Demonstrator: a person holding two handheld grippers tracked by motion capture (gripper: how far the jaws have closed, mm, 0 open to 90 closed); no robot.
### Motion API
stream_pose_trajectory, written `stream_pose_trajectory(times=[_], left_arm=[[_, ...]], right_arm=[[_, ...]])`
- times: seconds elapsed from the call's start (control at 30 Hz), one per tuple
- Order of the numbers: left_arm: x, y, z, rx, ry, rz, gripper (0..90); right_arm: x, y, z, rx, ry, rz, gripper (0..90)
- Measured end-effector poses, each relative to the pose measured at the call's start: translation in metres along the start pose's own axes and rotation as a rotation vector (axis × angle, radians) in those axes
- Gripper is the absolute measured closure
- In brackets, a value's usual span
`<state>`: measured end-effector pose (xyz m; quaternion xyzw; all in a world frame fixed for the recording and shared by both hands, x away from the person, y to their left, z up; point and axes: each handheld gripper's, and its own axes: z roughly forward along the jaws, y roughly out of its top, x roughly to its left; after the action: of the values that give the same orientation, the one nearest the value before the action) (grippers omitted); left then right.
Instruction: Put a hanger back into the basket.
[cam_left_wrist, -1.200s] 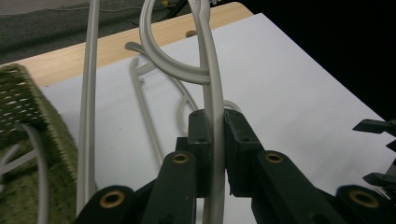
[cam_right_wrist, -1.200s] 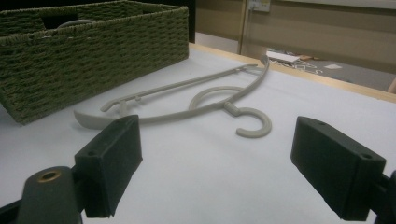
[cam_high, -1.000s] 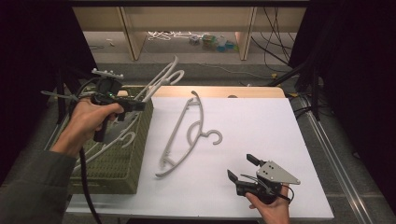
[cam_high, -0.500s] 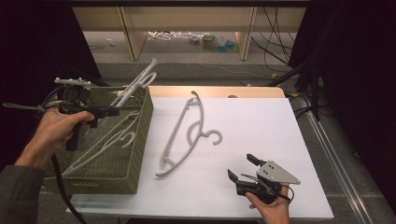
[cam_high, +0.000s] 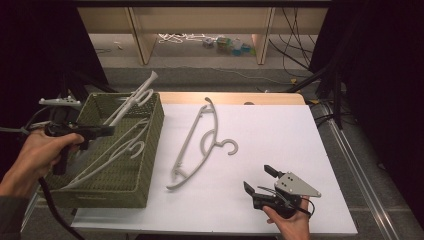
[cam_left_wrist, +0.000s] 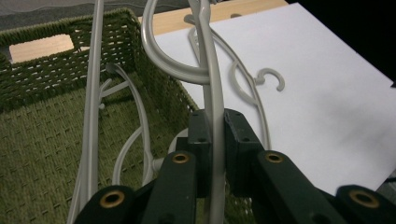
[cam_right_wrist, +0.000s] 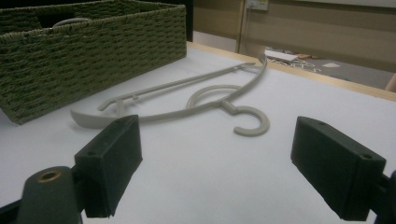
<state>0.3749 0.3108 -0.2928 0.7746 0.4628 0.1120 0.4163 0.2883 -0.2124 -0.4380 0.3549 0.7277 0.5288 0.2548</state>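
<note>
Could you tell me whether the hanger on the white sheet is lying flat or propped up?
Lying flat. The hanger rests on the white sheet, hook sideways, beside the green basket, untouched.

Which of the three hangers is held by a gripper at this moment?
The hanger sticking up out of the green basket: this tilted hanger is clamped by the left gripper; the others lie free.
</note>
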Motion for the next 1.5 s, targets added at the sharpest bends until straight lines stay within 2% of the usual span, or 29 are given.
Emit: stream_pose_trajectory(times=[0.23,0.47,0.67,0.73,0.77,0.83,0.93,1.03,1.1,1.23,1.47,1.5], left_arm=[[0.002,-0.018,-0.007,0.016,0.005,-0.005,82.0],[0.002,-0.029,-0.015,0.049,0.018,0.031,82.0],[0.004,-0.038,-0.019,0.08,0.026,0.029,81.9],[0.005,-0.042,-0.018,0.091,0.03,0.03,81.9],[0.006,-0.043,-0.017,0.107,0.031,0.048,81.9],[0.006,-0.045,-0.015,0.125,0.039,0.046,81.8],[0.009,-0.044,-0.013,0.132,0.055,0.06,81.8],[0.011,-0.046,-0.008,0.151,0.049,0.073,81.8],[0.011,-0.048,-0.004,0.158,0.052,0.067,81.8],[0.012,-0.051,0.004,0.174,0.063,0.094,81.9],[0.023,-0.05,0.014,0.214,0.079,0.145,81.9],[0.025,-0.051,0.018,0.2,0.079,0.14,81.9]], right_arm=[[0.0,0.0,0.0,0.006,0.005,0.004,17.2],[0.0,0.0,0.0,0.013,-0.003,0.0,17.2],[-0.001,0.0,0.0,0.008,0.0,0.0,17.1],[-0.001,0.0,0.0,0.008,0.0,0.0,17.2],[-0.001,0.0,0.0,0.01,-0.003,0.0,17.2],[0.0,0.0,0.0,0.013,-0.004,-0.001,17.2],[0.0,0.0,0.0,0.011,-0.003,-0.002,17.2],[-0.001,0.0,0.0,0.01,-0.001,-0.001,17.2],[-0.001,0.0,0.0,0.013,-0.005,0.001,17.2],[0.0,0.0,0.0,0.008,0.0,-0.002,17.2],[0.0,0.0,0.0,0.01,0.0,-0.003,17.2],[0.0,0.0,0.0,0.012,0.002,-0.002,17.2]])
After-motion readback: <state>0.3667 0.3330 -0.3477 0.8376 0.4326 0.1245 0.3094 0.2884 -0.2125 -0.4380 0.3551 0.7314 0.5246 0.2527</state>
